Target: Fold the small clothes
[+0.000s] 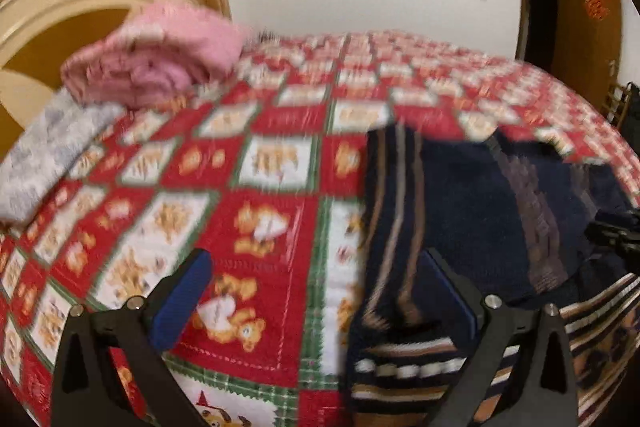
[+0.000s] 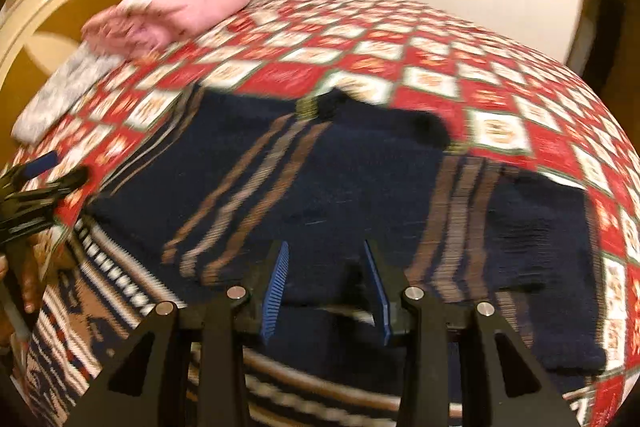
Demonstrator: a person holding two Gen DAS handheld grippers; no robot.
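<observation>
Navy striped sweater (image 2: 332,187) lies spread on bed (image 2: 500,83), toward 6 o'clock edge, flat for folding. Right claw (image 2: 326,283) half open over sweater, apparently gripping nothing. Left claw (image 1: 316,291) wide open, empty, at sweater's 9 o'clock edge, probably ready to pinch. Pink bedding (image 1: 160,55) at 11 o'clock.

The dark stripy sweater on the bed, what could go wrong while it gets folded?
1. The navy striped sweater lies rumpled, with one part already doubled over near its top, so a fold made now may lock in creases.
2. The left gripper is wide open, with only one finger over the sweater's edge; closing there might also pinch the red patchwork quilt underneath.
3. Both views are blurred by fast motion, so the right gripper, open above the knit, could miss the edge.
</observation>
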